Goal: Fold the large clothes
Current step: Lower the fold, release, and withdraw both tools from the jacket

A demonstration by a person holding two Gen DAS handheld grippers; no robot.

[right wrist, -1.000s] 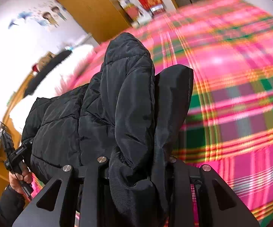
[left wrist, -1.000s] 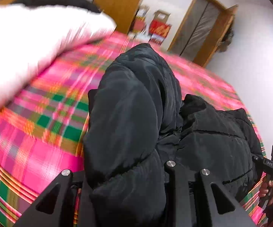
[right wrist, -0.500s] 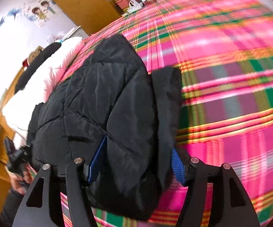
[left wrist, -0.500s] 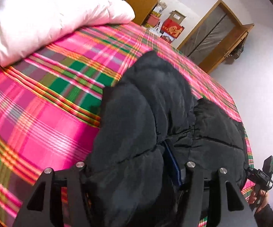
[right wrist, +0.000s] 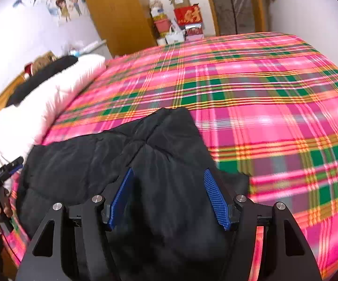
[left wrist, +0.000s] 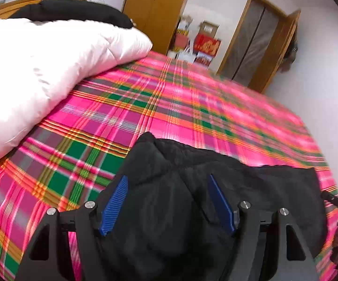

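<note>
Both of my hand-held grippers hang over the black puffer jacket [left wrist: 215,187], which lies in a low folded heap on the near part of the bed, on the pink plaid bedspread [left wrist: 169,107]. On my left hand-held gripper [left wrist: 167,201] the blue pads [left wrist: 115,203] stand spread apart, with a padded bulge of the jacket rising between them; whether the cloth touches either pad I cannot tell. My right hand-held gripper [right wrist: 169,196] is likewise spread wide, its blue pads [right wrist: 215,199] on either side of a rounded fold, and again contact is unclear.

The jacket's near edge is cut off by the bottom of both views and hidden behind the black gripper frames, so its full outline and how its layers are stacked cannot be made out. Sleeves, collar and zip are not distinguishable in the dark fabric.

A white duvet [left wrist: 40,70] is bunched at the head of the bed with a dark item [left wrist: 75,14] lying along its top; what that is stays unclear. The far bedspread is smeared by blur in both views. A wooden wardrobe [right wrist: 117,11] stands beyond the bed.
</note>
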